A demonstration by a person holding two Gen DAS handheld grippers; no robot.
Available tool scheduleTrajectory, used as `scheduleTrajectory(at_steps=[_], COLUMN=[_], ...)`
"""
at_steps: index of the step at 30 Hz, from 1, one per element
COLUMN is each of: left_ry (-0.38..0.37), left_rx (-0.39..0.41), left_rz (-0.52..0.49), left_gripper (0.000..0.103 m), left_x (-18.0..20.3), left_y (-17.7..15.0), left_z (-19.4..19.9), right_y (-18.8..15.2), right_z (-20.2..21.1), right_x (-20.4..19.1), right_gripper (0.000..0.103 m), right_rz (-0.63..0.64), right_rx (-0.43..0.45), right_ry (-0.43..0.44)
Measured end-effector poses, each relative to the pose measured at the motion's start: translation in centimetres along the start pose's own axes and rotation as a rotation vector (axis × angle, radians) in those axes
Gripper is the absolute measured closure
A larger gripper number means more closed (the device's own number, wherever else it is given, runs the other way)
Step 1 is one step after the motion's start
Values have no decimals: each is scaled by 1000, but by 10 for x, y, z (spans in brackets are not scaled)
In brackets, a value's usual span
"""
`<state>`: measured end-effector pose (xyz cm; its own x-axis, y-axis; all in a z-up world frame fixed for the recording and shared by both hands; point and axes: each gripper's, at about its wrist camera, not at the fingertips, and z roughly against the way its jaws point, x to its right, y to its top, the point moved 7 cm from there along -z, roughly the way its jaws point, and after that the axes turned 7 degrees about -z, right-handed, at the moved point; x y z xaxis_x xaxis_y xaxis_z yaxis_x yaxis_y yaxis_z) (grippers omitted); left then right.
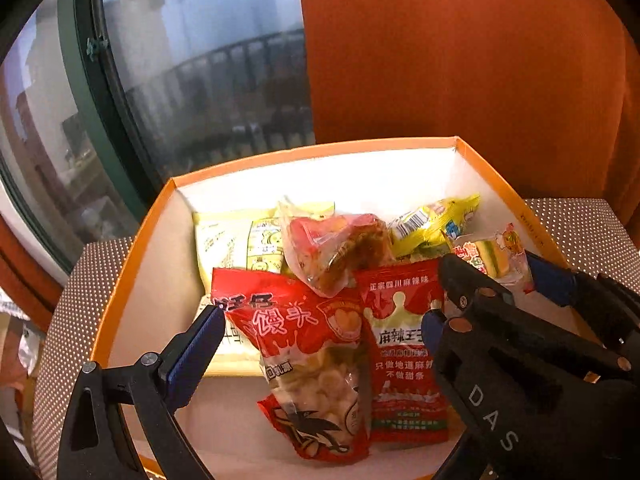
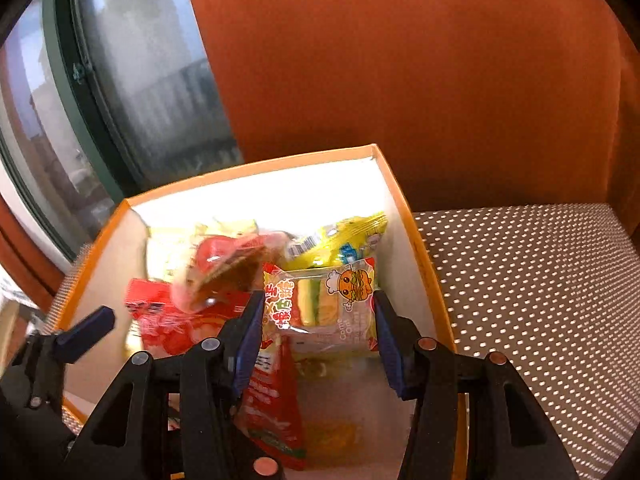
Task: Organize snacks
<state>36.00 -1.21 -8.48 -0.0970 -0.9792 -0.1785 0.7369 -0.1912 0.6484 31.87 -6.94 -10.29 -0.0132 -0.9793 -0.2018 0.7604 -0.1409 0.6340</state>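
clear burger snack pack (image 2: 326,304) upright in right tool (image 2: 318,334), over orange box (image 2: 424,248)

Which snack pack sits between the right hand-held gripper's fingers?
The clear burger-cartoon pack, between the right hand-held gripper's blue pads. The red bags and the yellow pack lie in the orange box, outside the fingers.

orange box (image 1: 120,292): open, frame centre | snack packets inside: red steamed-bun bag (image 1: 304,344), spicy-strip pack (image 1: 404,344), burger gummy pack (image 2: 324,304), yellow packets (image 1: 436,224)
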Motion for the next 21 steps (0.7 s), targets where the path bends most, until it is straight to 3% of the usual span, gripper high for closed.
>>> scheduleTrajectory(at_steps=[7,14,21], left_ry=[-8,-5,-10], left_rx=[-40,-51,-24], left_rz=[17,27,28], left_gripper=[4,4,4], left_x=[-6,-17,-23], left_y=[-8,-16,-19], left_z=[-7,-2,15], right_y=[-4,-7,-13], right_z=[-4,-4,4], right_x=[-5,-11,-19], right_gripper=[44,25,24], right_rz=[45,31,28], right_rx=[-13,-9,-36], right_ry=[-49,-56,-36])
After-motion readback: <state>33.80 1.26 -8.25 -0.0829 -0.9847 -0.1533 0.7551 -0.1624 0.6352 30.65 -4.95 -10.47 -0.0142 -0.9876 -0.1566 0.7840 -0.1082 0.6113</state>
